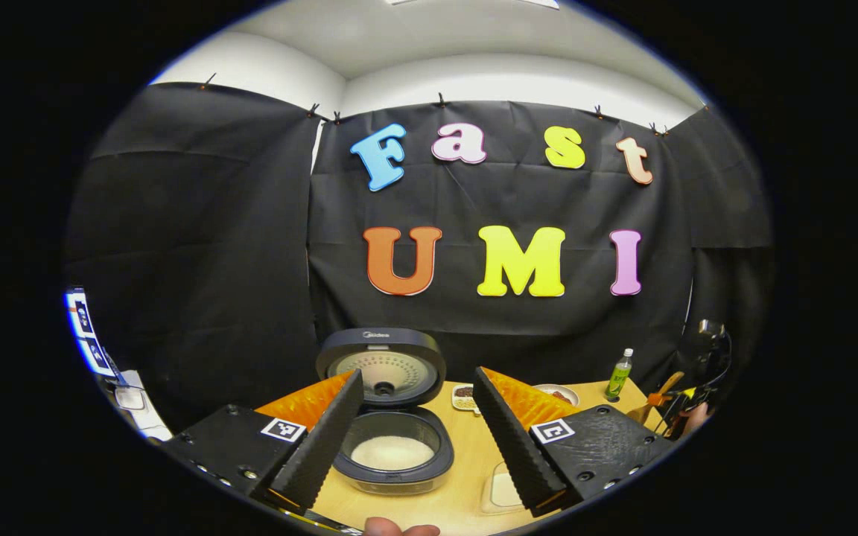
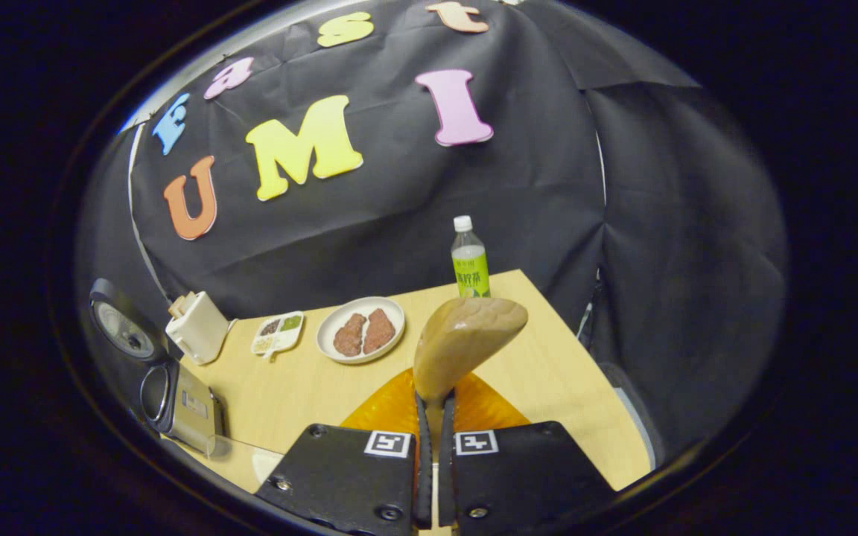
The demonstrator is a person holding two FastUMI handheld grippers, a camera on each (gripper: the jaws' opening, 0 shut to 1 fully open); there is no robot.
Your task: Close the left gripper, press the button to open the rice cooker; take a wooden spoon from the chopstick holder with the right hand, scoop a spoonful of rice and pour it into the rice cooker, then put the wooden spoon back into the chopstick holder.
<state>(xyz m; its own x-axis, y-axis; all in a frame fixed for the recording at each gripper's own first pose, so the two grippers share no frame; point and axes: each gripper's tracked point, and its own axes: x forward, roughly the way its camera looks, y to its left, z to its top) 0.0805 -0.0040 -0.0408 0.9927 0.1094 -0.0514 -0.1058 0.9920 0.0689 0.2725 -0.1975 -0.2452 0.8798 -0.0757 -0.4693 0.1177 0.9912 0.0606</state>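
The rice cooker stands with its lid raised, and white rice lies in its pot. My left gripper hangs open in front of it, its fingers either side of the pot and touching nothing. My right gripper is shut on the handle of the wooden spoon, whose bowl stands upright above the fingers over the table. In the right gripper view, the cooker is at the far left, with the white chopstick holder just behind it. The left gripper view has the right gripper with the spoon at far right.
A plate of meat, a small divided dish and a green bottle stand toward the back of the wooden table. A clear container of rice lies right of the cooker. A thumb pokes in at the bottom edge.
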